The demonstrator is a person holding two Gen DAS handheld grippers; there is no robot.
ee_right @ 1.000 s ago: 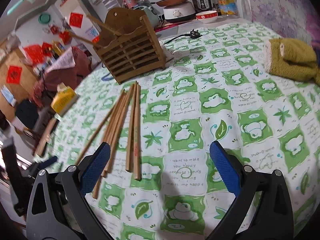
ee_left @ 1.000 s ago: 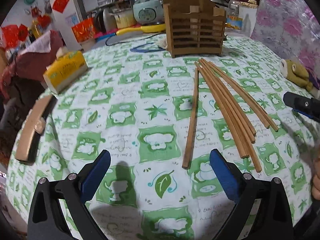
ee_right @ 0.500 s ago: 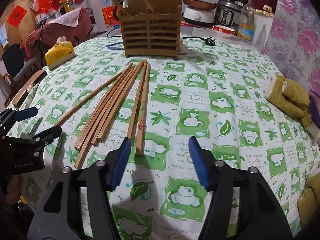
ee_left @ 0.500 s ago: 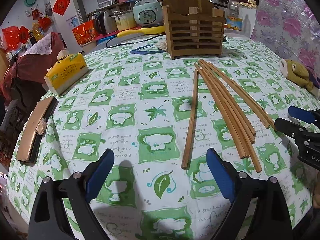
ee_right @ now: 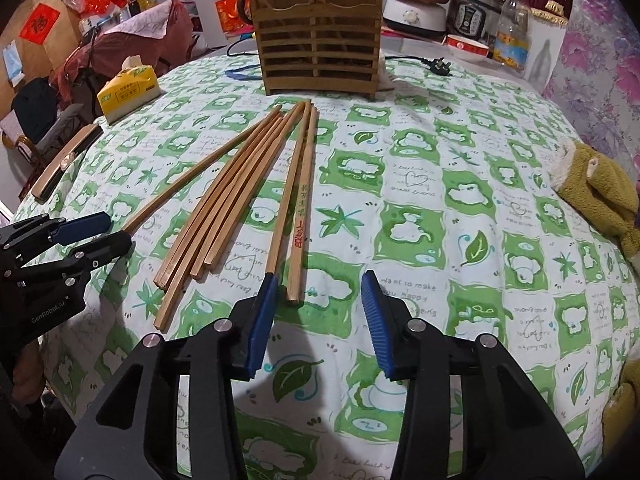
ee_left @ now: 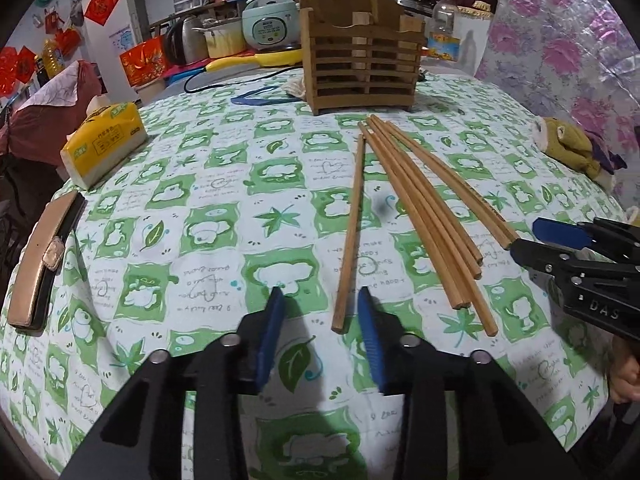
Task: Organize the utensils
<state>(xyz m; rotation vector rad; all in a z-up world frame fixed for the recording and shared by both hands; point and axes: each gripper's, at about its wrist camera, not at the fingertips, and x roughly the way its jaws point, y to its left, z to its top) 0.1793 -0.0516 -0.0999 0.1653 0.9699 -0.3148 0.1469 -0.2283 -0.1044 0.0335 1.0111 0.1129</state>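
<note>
My left gripper [ee_left: 320, 312] and right gripper [ee_right: 316, 300] hovered with jaws just narrowed, part-open and empty, over chopsticks [ee_left: 424, 216] on the worktop [ee_left: 208, 200]; rack [ee_left: 360, 64], tissue pack [ee_left: 102, 142] beyond.

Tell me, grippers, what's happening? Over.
Left gripper and right gripper: jaws just narrowed, nothing gripped. Chopsticks lie loose before the holder. Nothing blocking.

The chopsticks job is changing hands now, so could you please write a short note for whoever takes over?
Left tool: jaws have just been closing, still apart, the single chopstick's near end between them, ungripped.
Right tool: also just closing, nothing held, the printed chopstick's end between its jaws.
Chopsticks lie on the tablecloth before the wooden holder.
Done: a few sticks already stand in the holder.
Left: grip, lift, slot the rest in.
</note>
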